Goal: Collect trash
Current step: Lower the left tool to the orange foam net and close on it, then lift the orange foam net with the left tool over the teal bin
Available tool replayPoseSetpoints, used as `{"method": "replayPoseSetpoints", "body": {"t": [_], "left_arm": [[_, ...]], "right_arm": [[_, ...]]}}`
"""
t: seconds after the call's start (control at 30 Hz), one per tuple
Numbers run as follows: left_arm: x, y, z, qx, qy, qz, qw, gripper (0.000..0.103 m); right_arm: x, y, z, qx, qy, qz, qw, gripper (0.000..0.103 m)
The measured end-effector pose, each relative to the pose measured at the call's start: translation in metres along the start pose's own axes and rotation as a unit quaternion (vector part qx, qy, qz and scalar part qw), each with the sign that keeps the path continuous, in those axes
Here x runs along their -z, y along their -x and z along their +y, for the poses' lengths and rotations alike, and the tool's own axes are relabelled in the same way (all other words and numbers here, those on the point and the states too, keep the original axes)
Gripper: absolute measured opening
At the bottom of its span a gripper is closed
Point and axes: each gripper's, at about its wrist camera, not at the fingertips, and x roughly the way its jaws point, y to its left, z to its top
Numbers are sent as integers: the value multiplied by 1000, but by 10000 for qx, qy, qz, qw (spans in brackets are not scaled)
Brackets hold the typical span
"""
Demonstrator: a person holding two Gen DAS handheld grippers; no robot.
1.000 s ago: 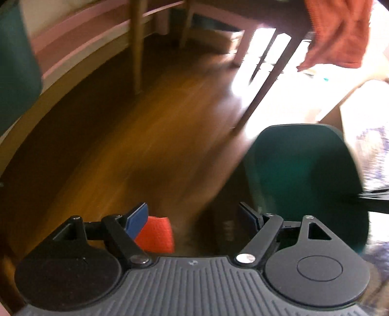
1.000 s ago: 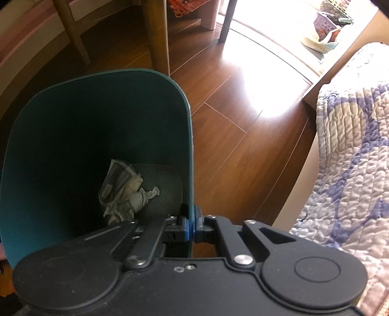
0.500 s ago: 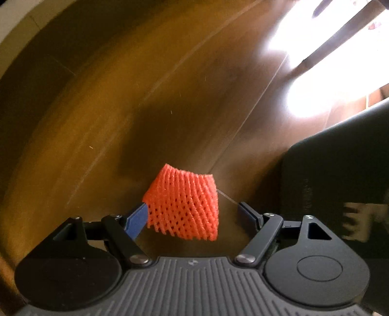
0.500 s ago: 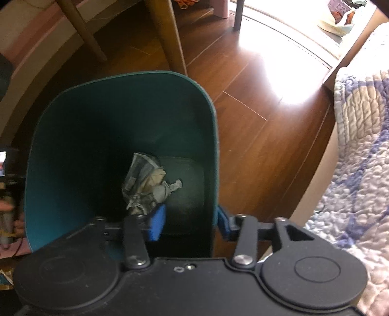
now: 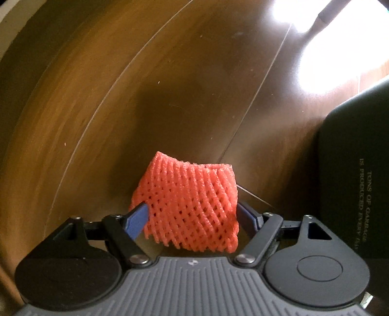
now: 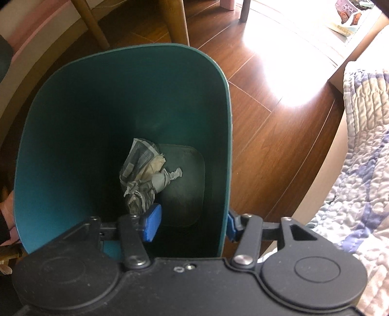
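Note:
An orange foam net lies on the brown wooden floor. My left gripper points down over it, and its jaws are closing with the net between them; the blue pads sit at the net's two sides without visibly squeezing it. The teal trash bin stands upright with crumpled newspaper at its bottom. My right gripper straddles the bin's right wall, one pad inside and one outside. Its jaws are opening and stand clear of the wall. In the left wrist view the bin shows as a dark side at the right.
Wooden chair legs stand just behind the bin. A quilted bed cover fills the right side. A person's hand shows at the bin's left edge. Bright sunlight falls on the floor.
My left gripper has sunk to the floor, and the orange net now sits between its jaws. My right gripper has let go of the bin's wall and spread its jaws.

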Motion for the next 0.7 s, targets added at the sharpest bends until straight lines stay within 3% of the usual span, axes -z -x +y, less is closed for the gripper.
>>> {"method": "replayPoseSetpoints", "body": {"t": [0.1, 0.17, 0.27, 0.37, 0.57, 0.7], "left_arm": [[-1, 4, 0, 88, 110, -16, 9999, 51], [-1, 8, 0, 156, 167, -38, 9997, 29], [0, 13, 1, 25, 210, -69, 9998, 14], [0, 20, 9, -6, 338, -82, 9994, 12], [2, 50, 15, -139, 371, -146, 9991, 12], [6, 93, 16, 110, 370, -416, 9984, 12]], "right_arm": [[0, -3, -1, 55, -5, 10, 10000, 49], [0, -6, 0, 197, 24, 11, 9998, 38], [-1, -7, -3, 415, -40, 7, 9991, 20], [-1, -8, -7, 671, -118, -56, 9977, 5], [-2, -8, -2, 807, 19, -211, 9965, 5], [-5, -2, 11, 919, 252, -293, 9950, 4]]}}
